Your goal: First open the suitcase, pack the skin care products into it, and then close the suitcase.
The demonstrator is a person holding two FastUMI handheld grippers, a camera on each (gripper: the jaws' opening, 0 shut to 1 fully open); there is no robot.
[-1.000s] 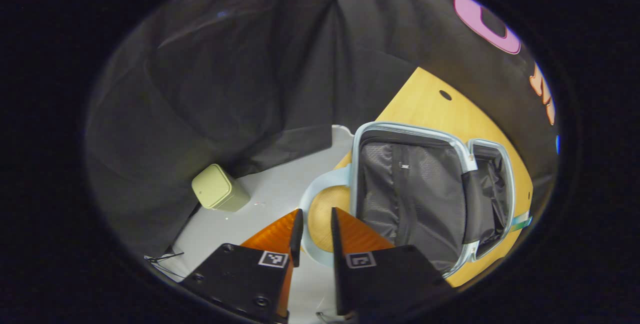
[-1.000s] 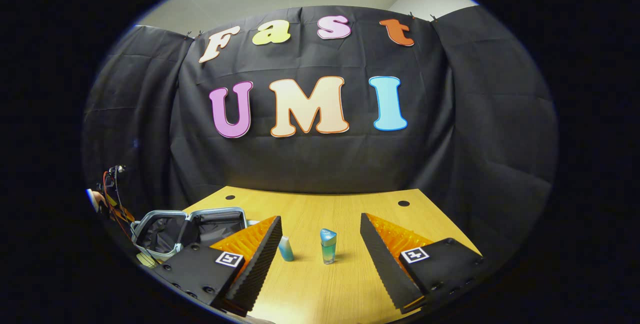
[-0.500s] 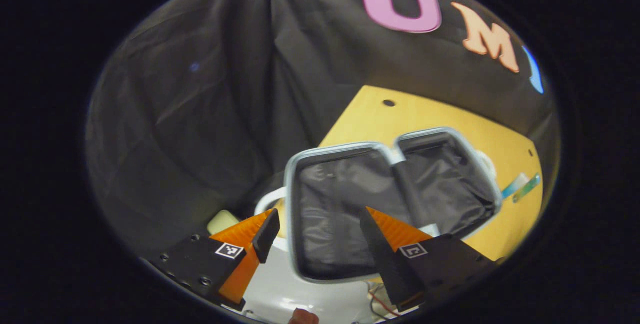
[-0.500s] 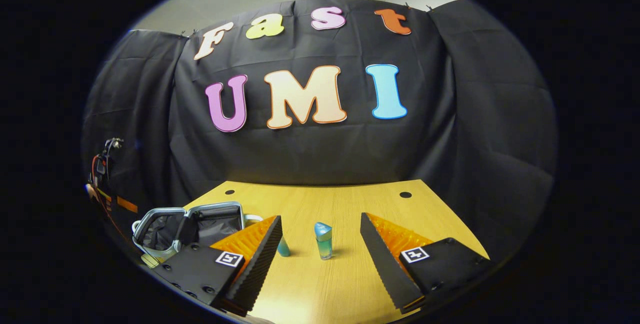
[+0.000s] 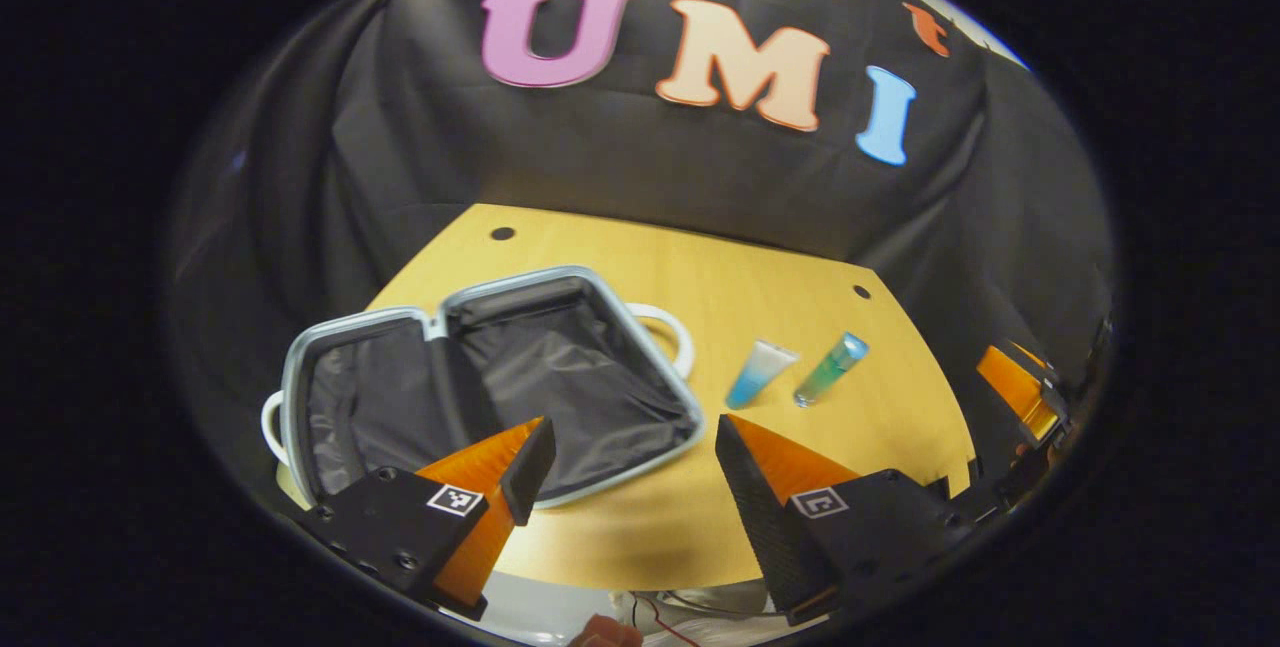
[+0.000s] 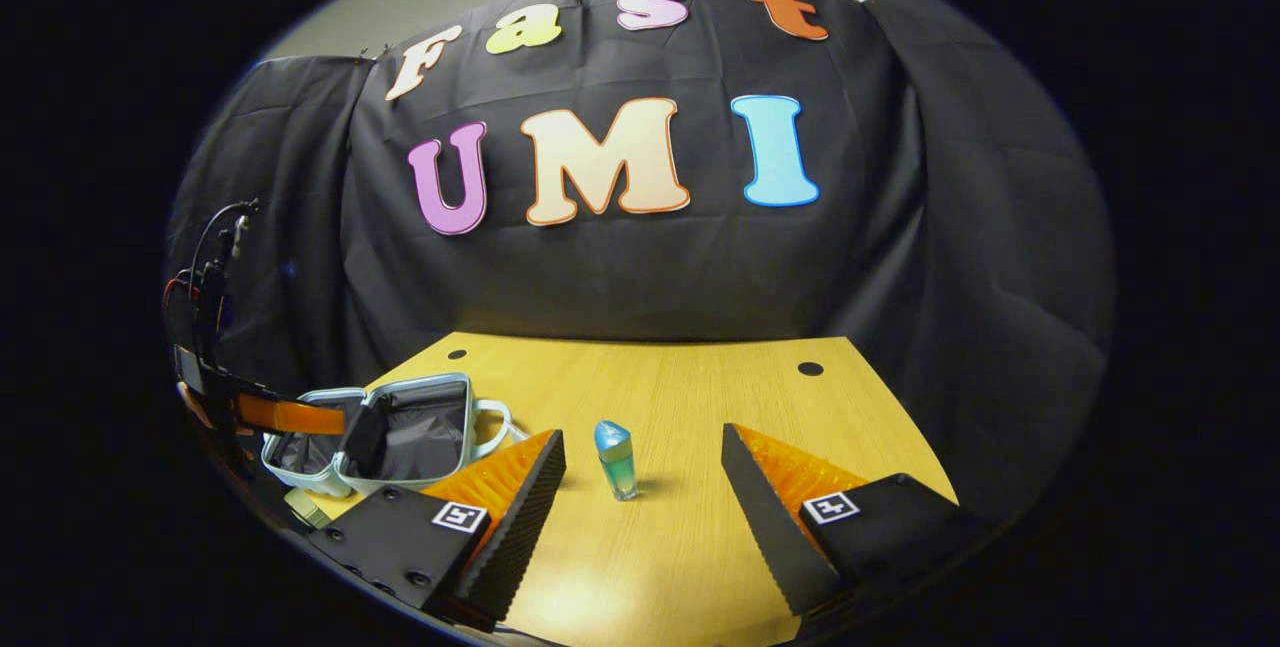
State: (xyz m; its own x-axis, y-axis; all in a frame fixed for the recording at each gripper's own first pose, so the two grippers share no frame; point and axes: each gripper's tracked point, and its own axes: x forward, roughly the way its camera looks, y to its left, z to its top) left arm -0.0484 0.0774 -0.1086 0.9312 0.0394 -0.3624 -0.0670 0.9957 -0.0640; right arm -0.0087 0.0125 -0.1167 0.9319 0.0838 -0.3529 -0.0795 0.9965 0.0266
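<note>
A light blue suitcase point(image 5: 570, 377) lies wide open on the wooden table point(image 5: 700, 267), both dark-lined halves bare. To its right a blue-white tube point(image 5: 760, 374) and a green-blue bottle point(image 5: 830, 369) stand side by side. My left gripper point(image 5: 630, 445) hovers open over the suitcase's near right edge, holding nothing. In the right gripper view the bottle point(image 6: 616, 460) stands upright just ahead, between the tips of my open right gripper point(image 6: 642, 439), untouched. The suitcase point(image 6: 420, 432) sits at the left of that view, with the left gripper point(image 6: 270, 414) above its near side.
The suitcase's white handle point(image 5: 670, 332) sticks out toward the tube. The right gripper point(image 5: 1015, 392) shows at the table's right edge. Black cloth walls close in behind the table point(image 6: 680, 397). Cables point(image 6: 205, 277) hang at the far left.
The left gripper opened wider and swung right, from looking down past the table's left end to facing the suitcase and products. The right gripper shifted slightly; the bottle sits further left between its fingers.
</note>
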